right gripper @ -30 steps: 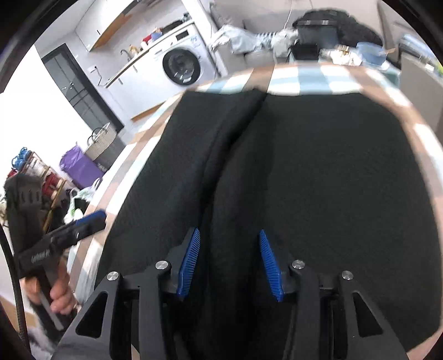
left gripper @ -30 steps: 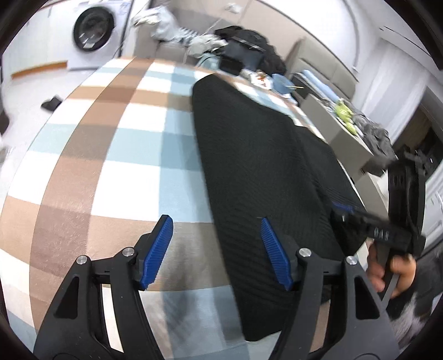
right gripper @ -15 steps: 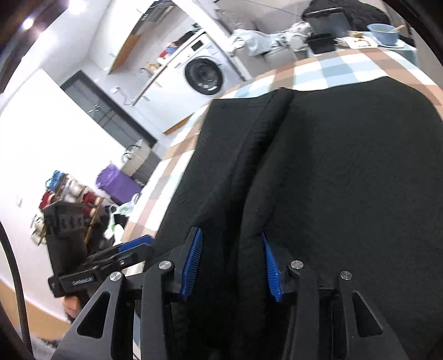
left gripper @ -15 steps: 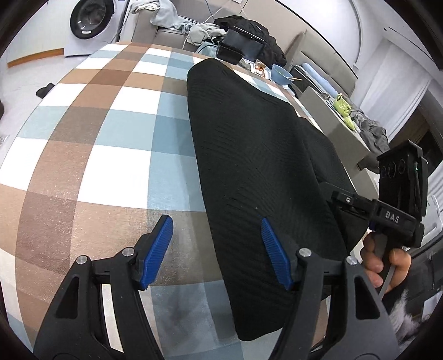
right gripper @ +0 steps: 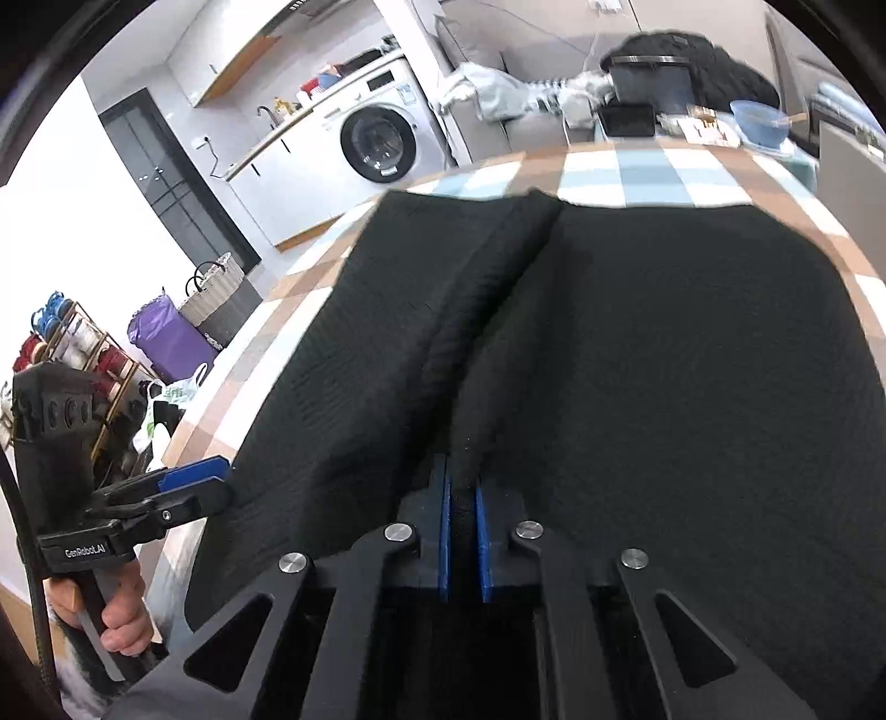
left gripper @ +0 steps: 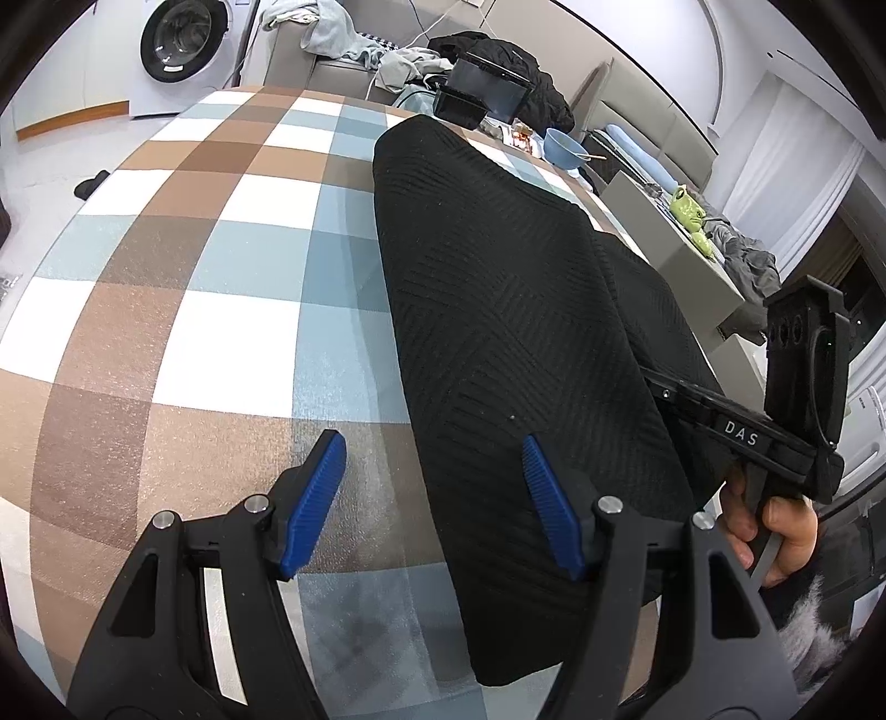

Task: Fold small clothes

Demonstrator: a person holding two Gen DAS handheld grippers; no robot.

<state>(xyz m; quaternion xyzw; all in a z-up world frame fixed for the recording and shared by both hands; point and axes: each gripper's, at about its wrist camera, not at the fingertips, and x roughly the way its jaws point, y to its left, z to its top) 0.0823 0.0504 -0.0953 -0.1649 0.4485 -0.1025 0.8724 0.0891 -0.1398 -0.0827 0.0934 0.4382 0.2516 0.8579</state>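
A black knit garment [left gripper: 515,310] lies lengthwise on the checked tablecloth [left gripper: 221,288]; it also fills the right wrist view [right gripper: 664,360]. My left gripper [left gripper: 437,498] is open, its left finger over the cloth and its right finger over the garment's near left edge. My right gripper [right gripper: 462,531] is shut on a raised fold of the garment at its near edge. The right gripper's body shows in the left wrist view [left gripper: 775,415] at the garment's right side. The left gripper shows in the right wrist view [right gripper: 188,487], open, at the garment's left edge.
A washing machine [left gripper: 177,50] stands beyond the table's far end. A black bin [left gripper: 487,97], a blue bowl [left gripper: 565,147] and piled clothes sit at the far end. A grey cabinet [left gripper: 681,249] stands at the right. A shelf and purple bag [right gripper: 166,343] stand at the left.
My right gripper has closed from open onto a raised fold of the black garment. My left gripper has stayed open and shifted a little closer along the garment's left edge.
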